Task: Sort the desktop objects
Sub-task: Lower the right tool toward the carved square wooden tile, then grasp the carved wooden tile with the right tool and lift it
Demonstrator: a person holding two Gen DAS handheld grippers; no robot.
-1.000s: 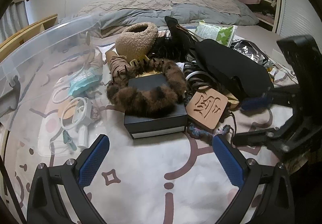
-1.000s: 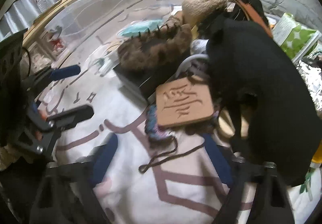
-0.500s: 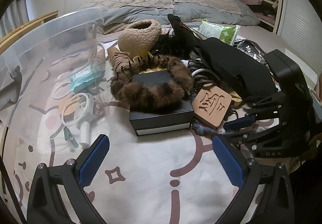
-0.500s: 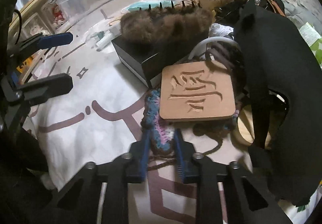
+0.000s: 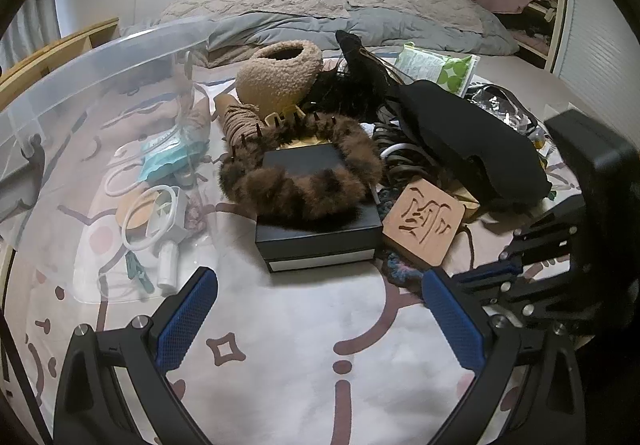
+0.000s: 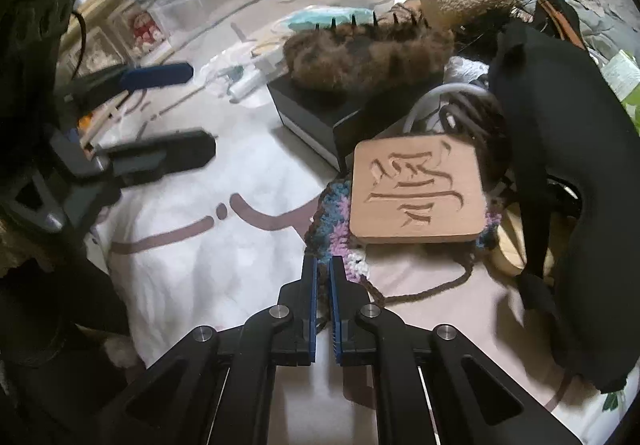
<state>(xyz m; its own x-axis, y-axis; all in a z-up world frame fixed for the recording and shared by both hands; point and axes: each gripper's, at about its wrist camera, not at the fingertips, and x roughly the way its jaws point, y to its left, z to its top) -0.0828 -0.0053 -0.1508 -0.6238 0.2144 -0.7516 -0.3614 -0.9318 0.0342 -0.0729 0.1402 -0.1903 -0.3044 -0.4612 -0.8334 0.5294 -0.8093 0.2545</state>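
Right gripper (image 6: 323,265): fingers just closed, pinching the near edge of one crocheted mat (image 6: 328,217) on the bed cover (image 6: 192,245). One carved wooden tile (image 6: 416,189) lying on that mat. Left gripper (image 5: 320,319): fingers wide apart, holding nothing, hovering above the cover. One black box (image 5: 316,229) beside the tile, one brown furry hair claw (image 5: 304,181) on top. One fleece hat (image 5: 280,73) behind. One clear bin (image 5: 100,93) at left. Two pillows (image 5: 256,3) at the head.
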